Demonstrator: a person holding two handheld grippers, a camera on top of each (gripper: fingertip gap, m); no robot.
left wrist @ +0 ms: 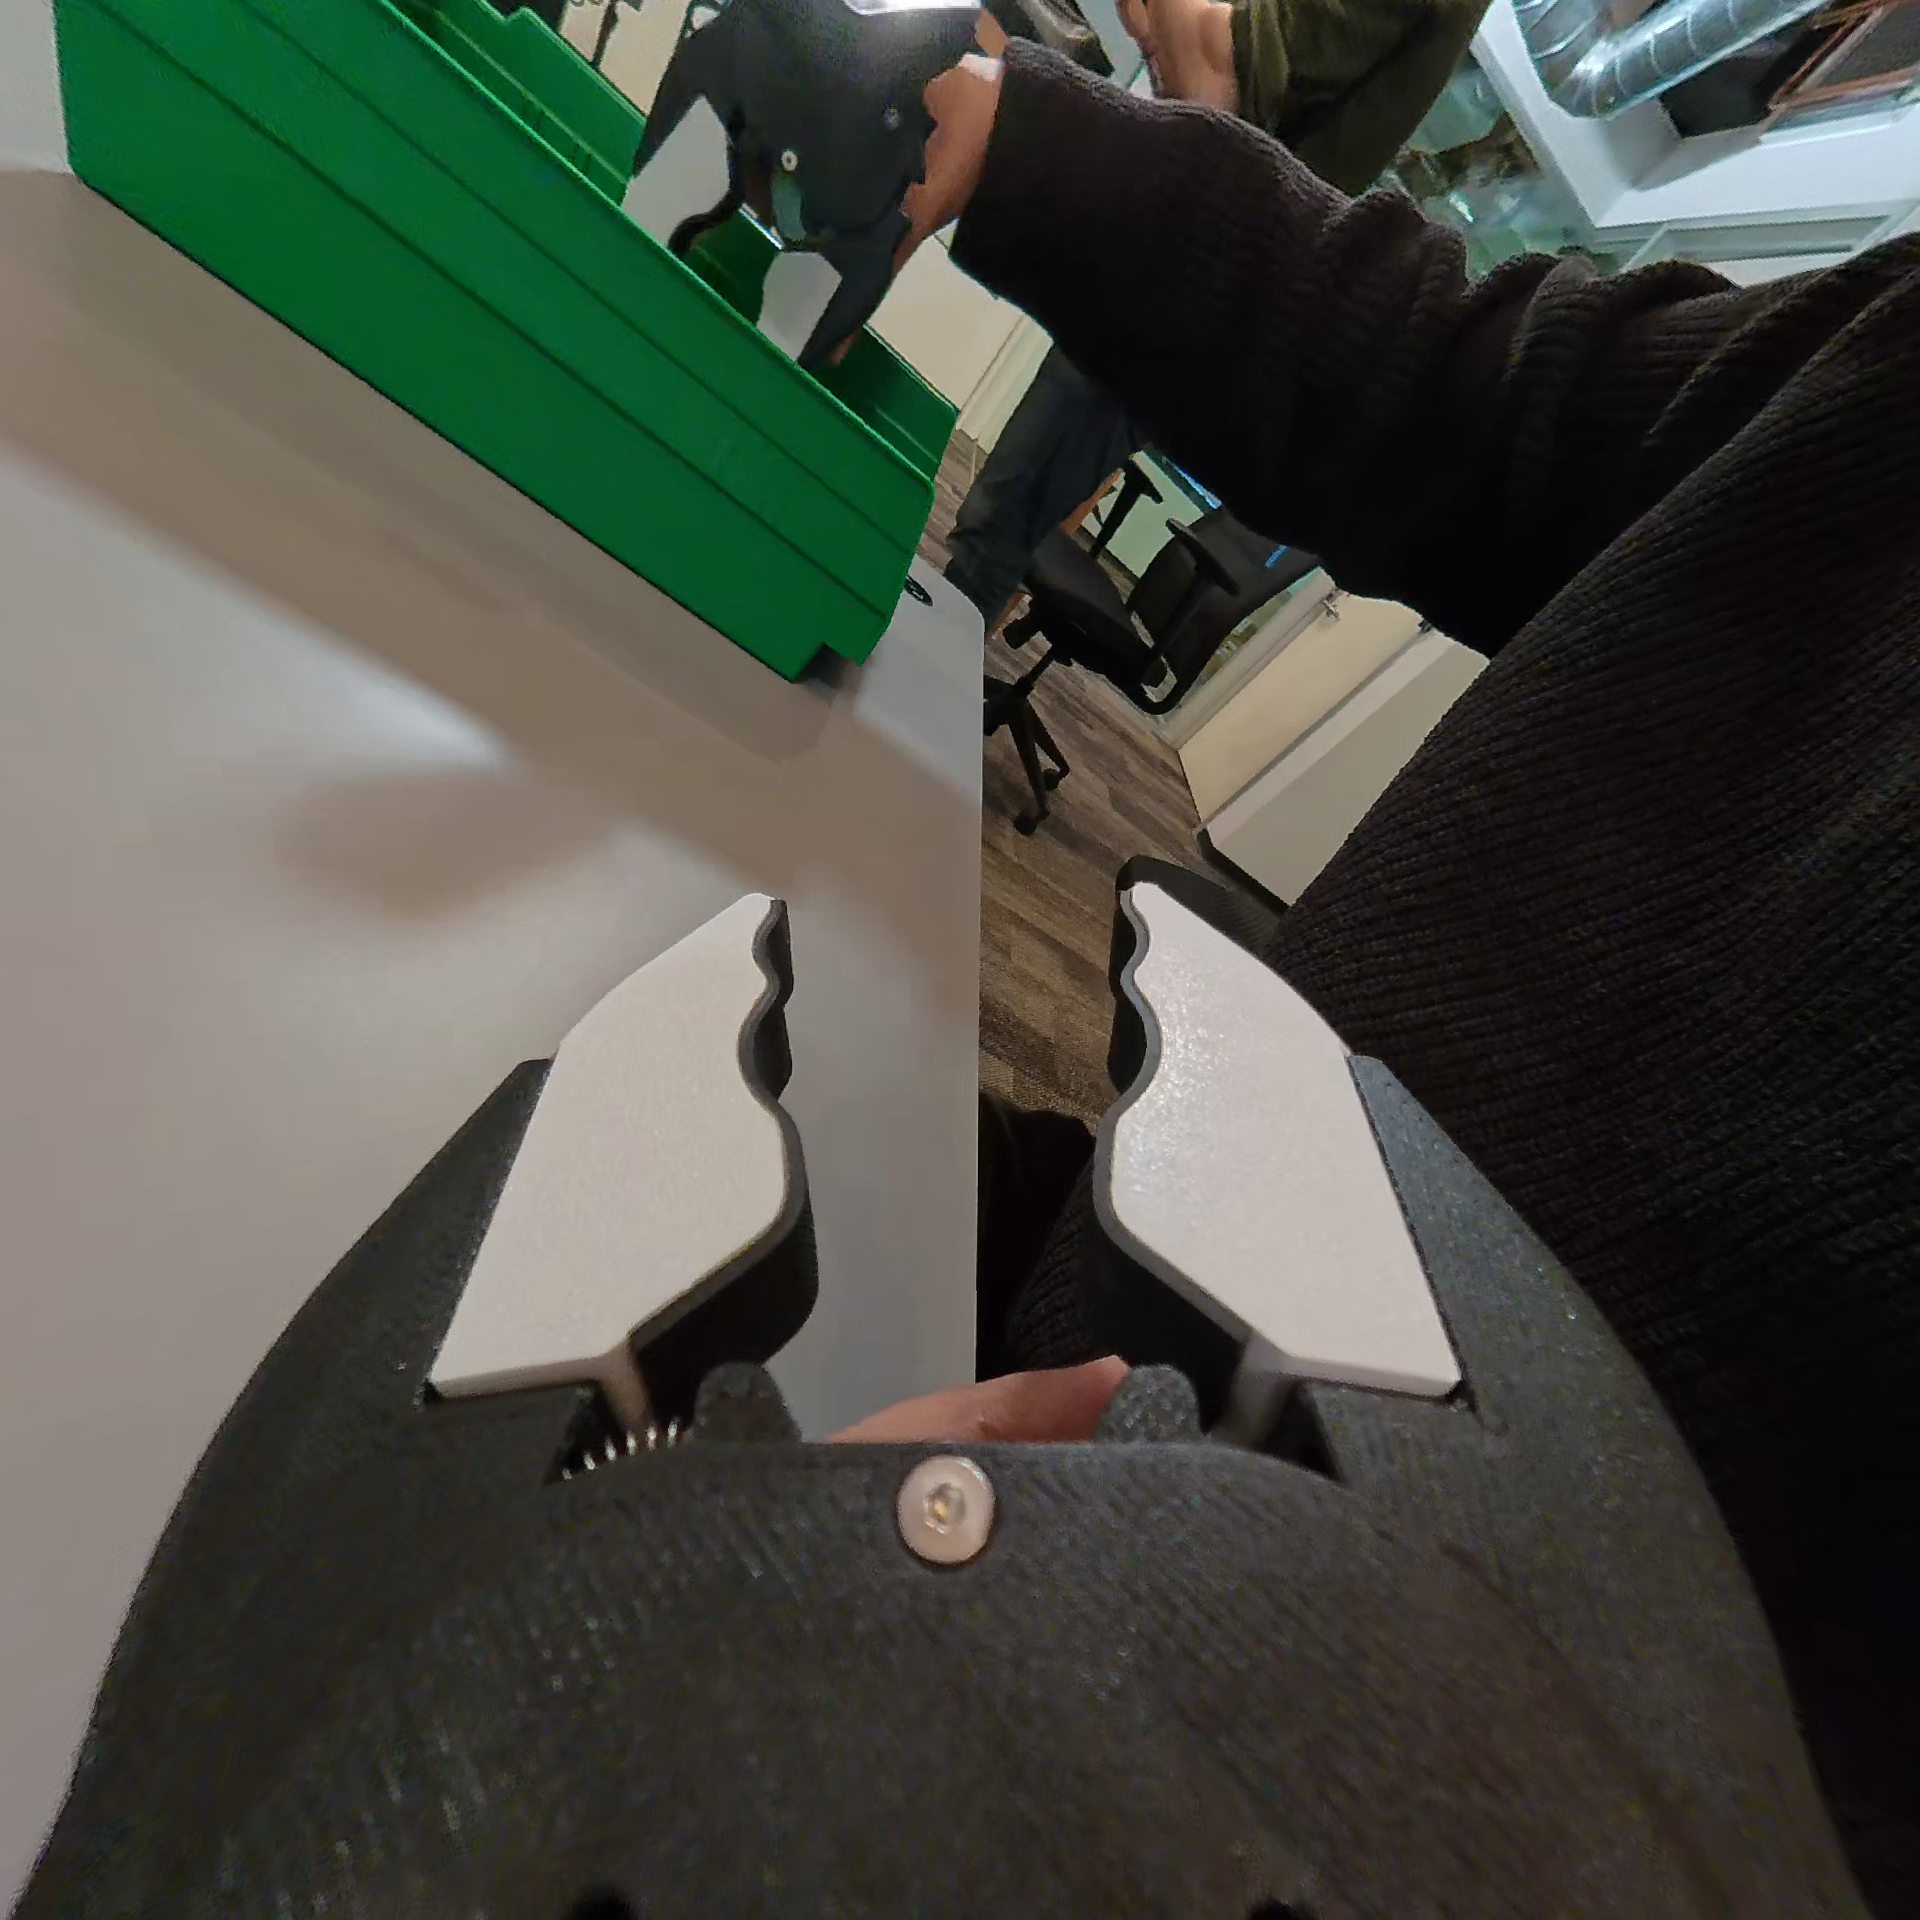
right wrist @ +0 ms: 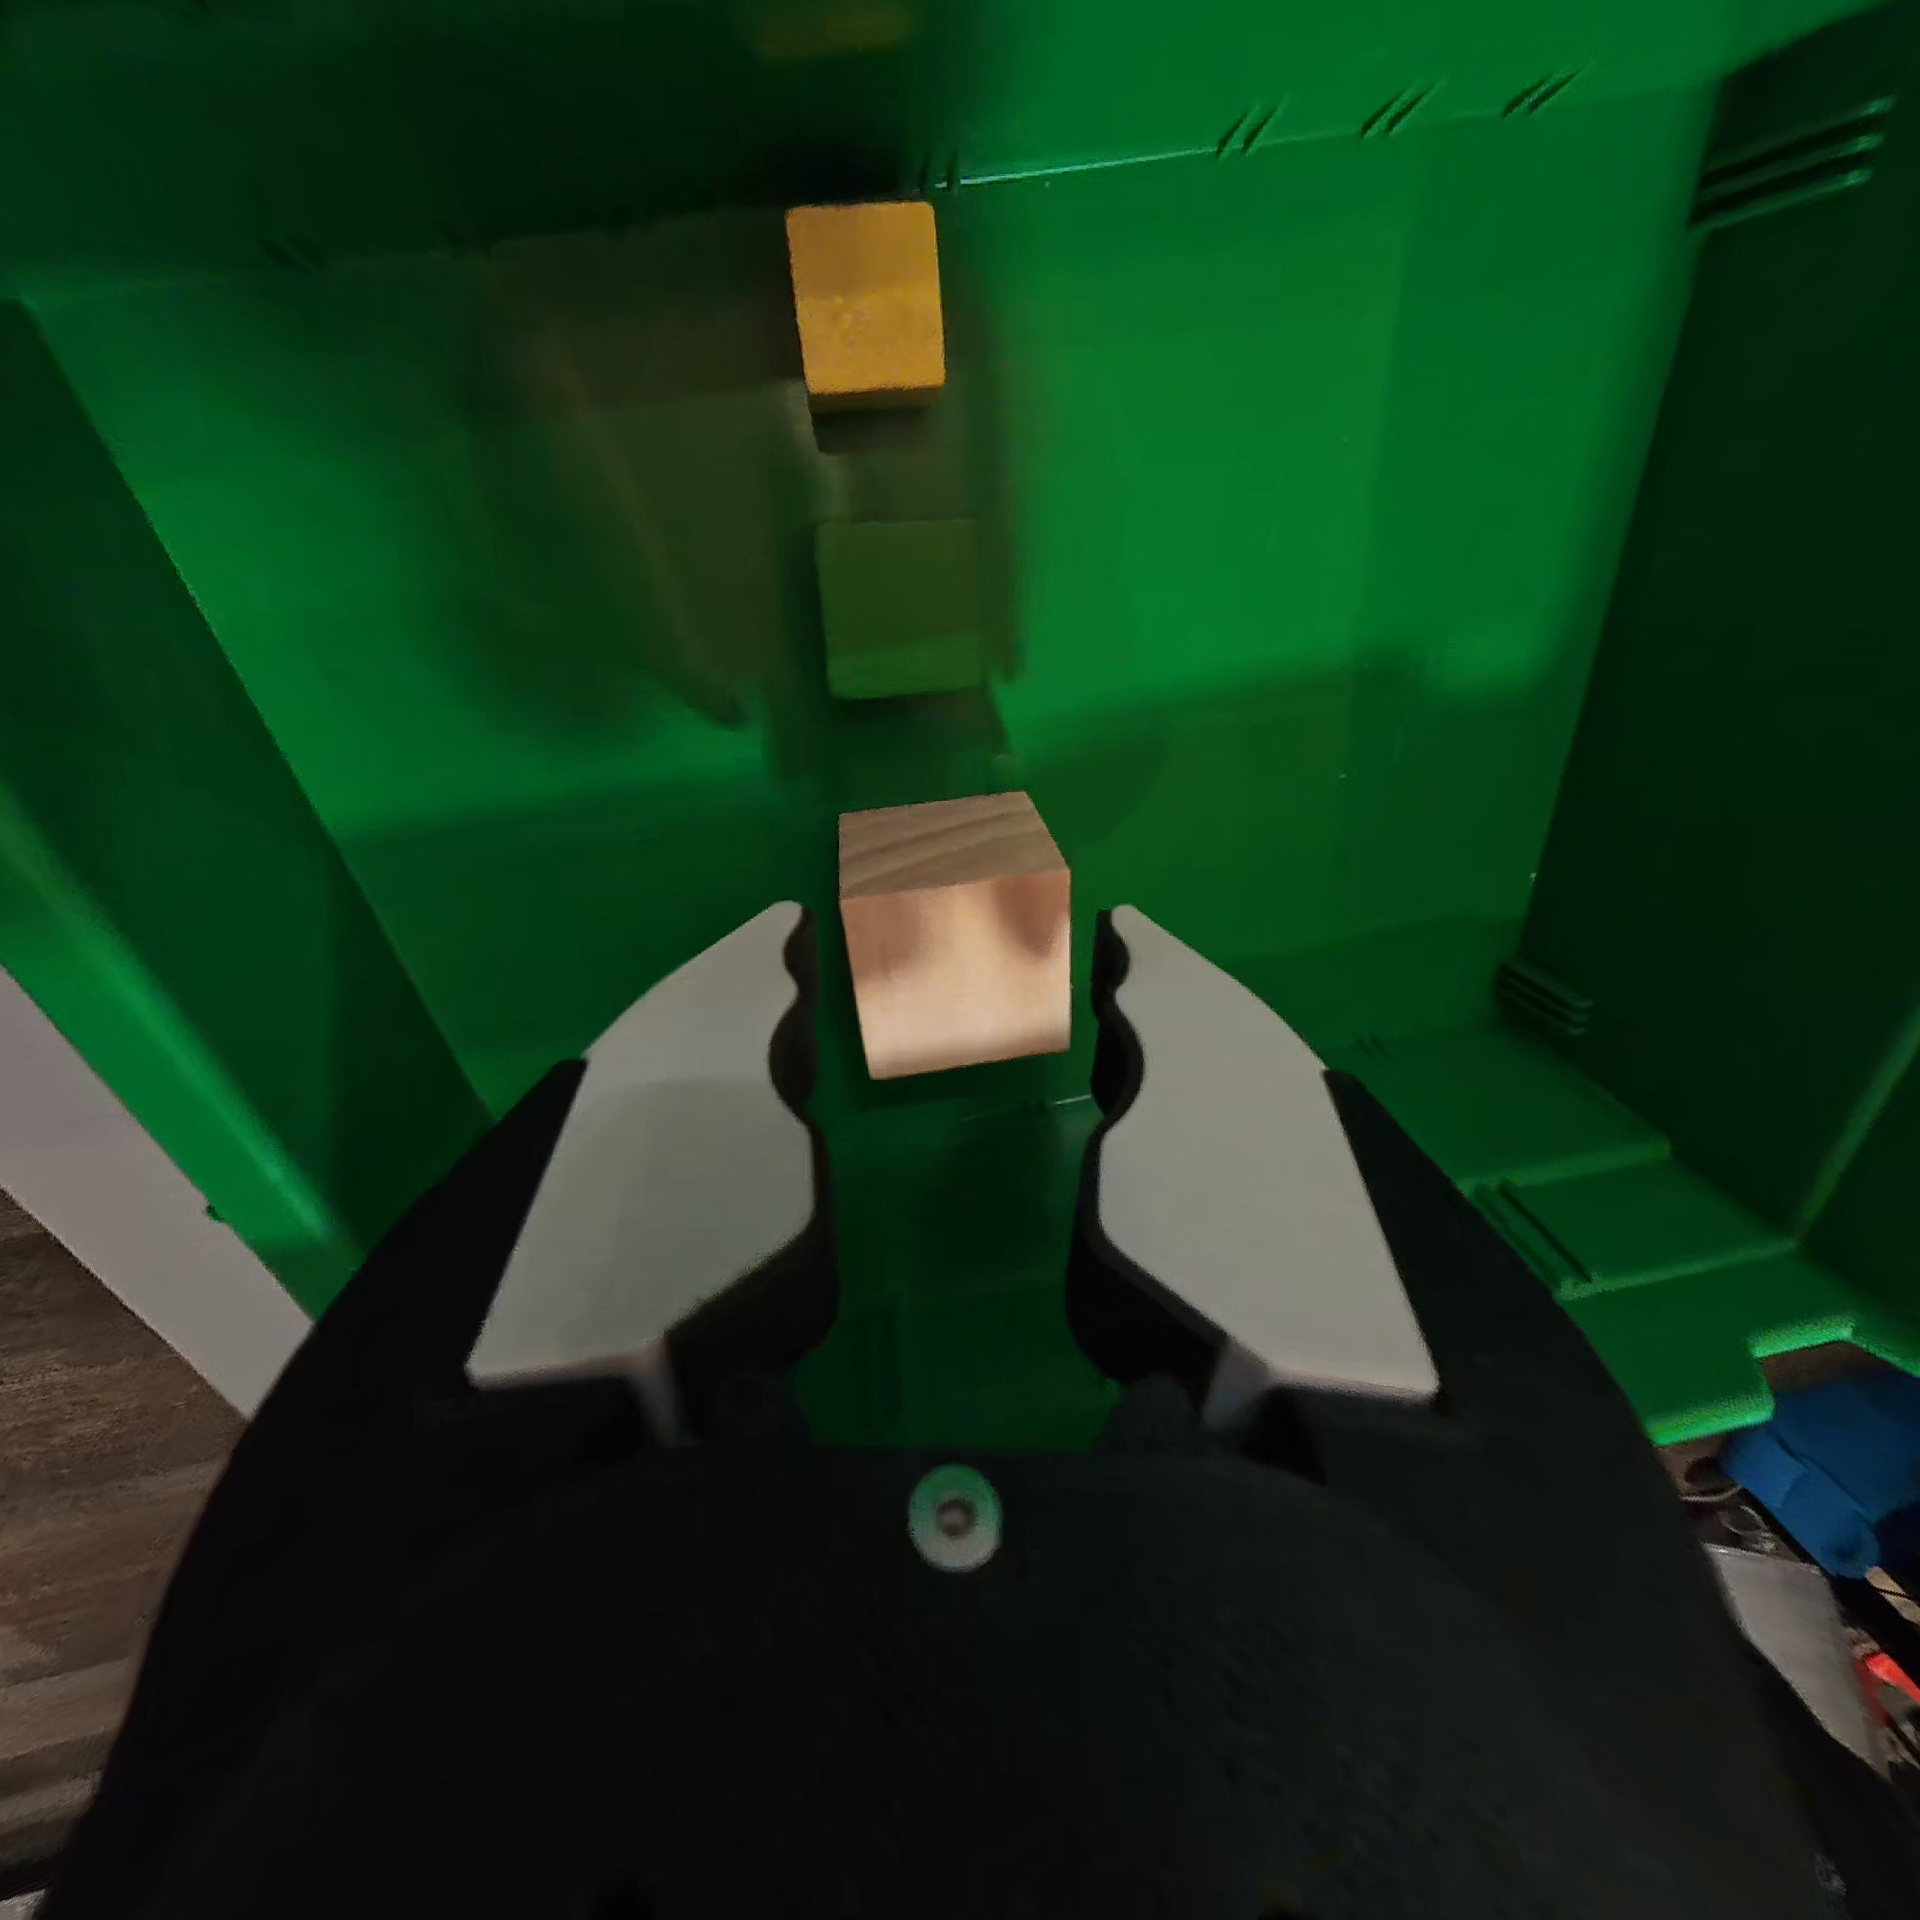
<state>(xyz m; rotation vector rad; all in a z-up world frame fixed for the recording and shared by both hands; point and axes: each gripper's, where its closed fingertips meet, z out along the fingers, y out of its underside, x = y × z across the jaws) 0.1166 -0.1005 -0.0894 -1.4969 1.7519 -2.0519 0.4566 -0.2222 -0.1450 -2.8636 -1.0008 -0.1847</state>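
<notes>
My right gripper [right wrist: 951,940] is open inside a green plastic bin [right wrist: 1299,520]. A plain wooden cube [right wrist: 954,935] sits between its fingertips, with small gaps on both sides. Farther in lie a green cube [right wrist: 902,608] and a yellow cube [right wrist: 865,303], in a line. My left gripper [left wrist: 951,930] is open and empty, low over the white table's [left wrist: 312,831] right edge, away from the bin [left wrist: 499,332]. In the left wrist view the right gripper [left wrist: 821,156] reaches down into the bin, held by a hand in a black sleeve [left wrist: 1299,343].
The table edge [left wrist: 980,935] runs under my left gripper, with wood-pattern floor [left wrist: 1070,883] beyond. Black office chairs [left wrist: 1122,613] and a standing person [left wrist: 1029,478] are behind the table. Blue items [right wrist: 1829,1475] lie outside the bin at the lower right.
</notes>
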